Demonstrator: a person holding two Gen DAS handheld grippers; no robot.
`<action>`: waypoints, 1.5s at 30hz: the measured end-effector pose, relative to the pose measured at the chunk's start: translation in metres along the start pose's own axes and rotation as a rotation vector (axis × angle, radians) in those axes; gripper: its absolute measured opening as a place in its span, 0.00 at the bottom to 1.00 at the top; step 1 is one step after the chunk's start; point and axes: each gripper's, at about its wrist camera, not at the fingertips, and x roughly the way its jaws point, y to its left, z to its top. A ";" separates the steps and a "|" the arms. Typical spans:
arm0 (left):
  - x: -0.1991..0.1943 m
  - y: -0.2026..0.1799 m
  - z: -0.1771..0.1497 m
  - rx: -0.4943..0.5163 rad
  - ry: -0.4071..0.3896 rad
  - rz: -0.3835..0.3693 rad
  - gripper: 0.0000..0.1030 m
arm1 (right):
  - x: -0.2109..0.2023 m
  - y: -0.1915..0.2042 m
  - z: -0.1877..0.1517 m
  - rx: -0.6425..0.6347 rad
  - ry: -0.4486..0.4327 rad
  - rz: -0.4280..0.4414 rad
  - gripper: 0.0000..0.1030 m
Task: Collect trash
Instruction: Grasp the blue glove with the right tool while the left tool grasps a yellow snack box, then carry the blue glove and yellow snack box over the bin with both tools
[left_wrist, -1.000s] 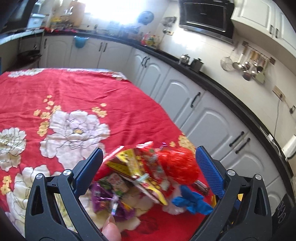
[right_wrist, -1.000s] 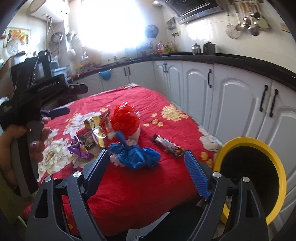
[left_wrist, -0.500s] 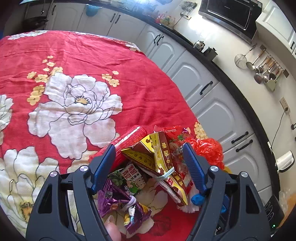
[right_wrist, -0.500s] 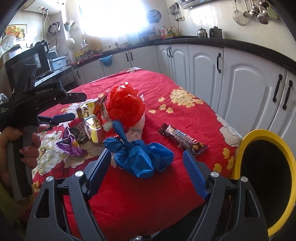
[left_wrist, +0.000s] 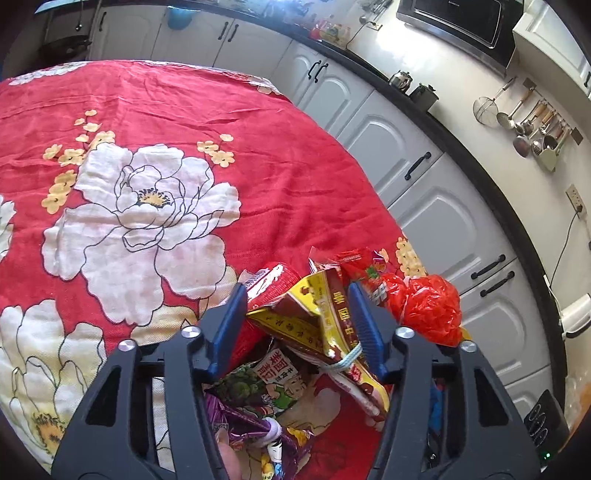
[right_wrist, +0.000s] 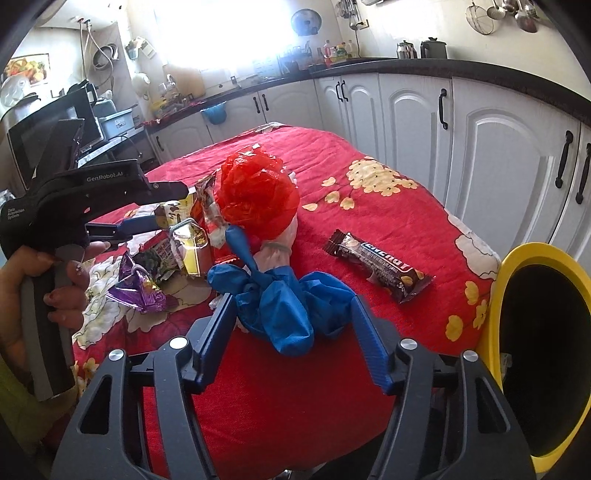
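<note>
Trash (right_wrist: 184, 243) lies in a loose heap on the red flowered cloth of the desk (left_wrist: 155, 110), toward its near right corner.

Left of heap: a purple foil wrapper (right_wrist: 138, 286) and a green printed packet (left_wrist: 266, 384), flat and crinkled. Judged very light and slippery; best taken at a raised fold.

Left gripper (left_wrist: 297, 325): its fingers (left_wrist: 227, 325) are closing around a yellow and red carton (left_wrist: 317, 317) that is bound with a pale band. The carton sits between them, its folded edge standing up. Whether the pads already press on it cannot be told; a gap appears on the left side. Judged stiffer than the wrappers but crushable, so a hold across the folded ridge should suit.

Centre: a red plastic bag (right_wrist: 258, 192), bunched and tied, just behind a blue plastic bag (right_wrist: 280, 306). Both judged soft and near weightless, apt to slip unless pinched at the bulk or the knot.

Right gripper (right_wrist: 293, 332): fingers (right_wrist: 369, 339) closing, spread to either side of the blue bag, which lies between the tips. No firm pinch is visible.

Right of centre: a brown chocolate bar wrapper (right_wrist: 380, 266), apart from the heap, untouched.

Far right: a yellow-rimmed bin (right_wrist: 495, 306) stands just beside the desk edge, mouth open.
</note>
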 end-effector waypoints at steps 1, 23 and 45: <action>0.000 0.001 0.000 -0.005 0.001 0.003 0.33 | 0.001 0.000 0.000 0.000 0.004 0.003 0.53; -0.032 -0.004 0.002 -0.019 -0.014 -0.044 0.31 | -0.023 0.001 -0.004 -0.012 -0.051 0.011 0.08; -0.072 -0.064 -0.005 0.120 -0.118 -0.094 0.31 | -0.085 -0.018 0.005 0.014 -0.202 -0.039 0.07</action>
